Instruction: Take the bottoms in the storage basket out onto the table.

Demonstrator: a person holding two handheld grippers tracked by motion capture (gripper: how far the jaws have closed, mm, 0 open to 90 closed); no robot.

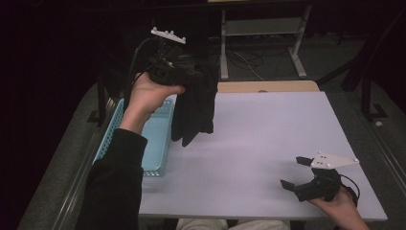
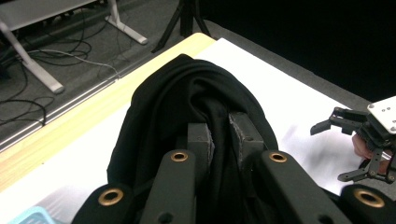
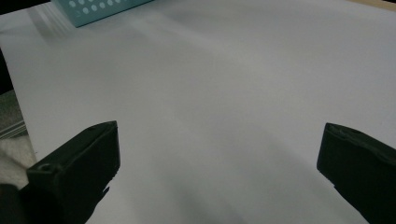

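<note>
A black cloth point(image 1: 194, 112) hangs from my left gripper point(image 1: 191, 76), which a hand holds up over the table's left side, next to the blue basket. In the left gripper view the jaws are shut on a fold of the black cloth point(image 2: 187, 102), which drapes over my left gripper point(image 2: 220, 135) and both fingers. My right gripper point(image 1: 293, 172) rests low near the table's front right corner, open, with nothing between its jaws. From its own camera, my right gripper point(image 3: 219, 154) has only bare white tabletop in its gap. The right gripper point(image 2: 336, 151) shows far off in the left gripper view.
A light blue perforated basket point(image 1: 155, 139) sits at the table's left edge, its corner point(image 3: 93, 9) seen from the right gripper. The white table point(image 1: 268, 134) has a wooden strip point(image 1: 268, 86) along its far side. Beyond it stand a metal frame and cables on the floor.
</note>
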